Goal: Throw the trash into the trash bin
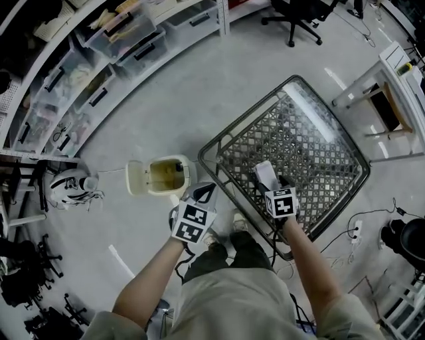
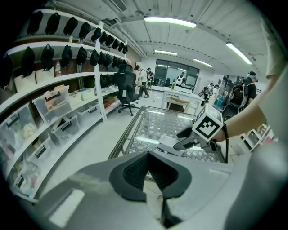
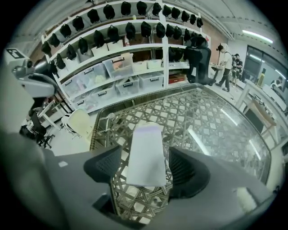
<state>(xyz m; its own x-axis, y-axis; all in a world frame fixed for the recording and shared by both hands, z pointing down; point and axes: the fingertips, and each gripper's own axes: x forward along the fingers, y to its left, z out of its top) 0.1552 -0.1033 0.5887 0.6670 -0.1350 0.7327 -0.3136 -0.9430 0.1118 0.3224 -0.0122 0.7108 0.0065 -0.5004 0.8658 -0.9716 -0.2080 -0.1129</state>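
Note:
A white, flat piece of trash (image 3: pixel 146 155) lies between the pads of my right gripper (image 3: pixel 146 173), above the woven table with a glass top (image 3: pixel 225 134). There is a small gap on each side of it, so this gripper is open. In the head view the right gripper (image 1: pixel 271 180) and the trash (image 1: pixel 264 170) are over the table's near corner (image 1: pixel 211 151). The cream trash bin (image 1: pixel 166 174) stands on the floor left of the table with its lid (image 1: pixel 135 178) swung open. My left gripper (image 1: pixel 204 192) hangs between bin and table, shut and empty, its pads (image 2: pixel 135 173) meeting.
Shelves with clear plastic boxes (image 1: pixel 99 60) curve along the left. A white helmet-like object (image 1: pixel 70 186) lies on the floor left of the bin. An office chair (image 1: pixel 299 16) and a desk (image 1: pixel 385 86) stand beyond the table. Cables and a power strip (image 1: pixel 355 231) lie at right.

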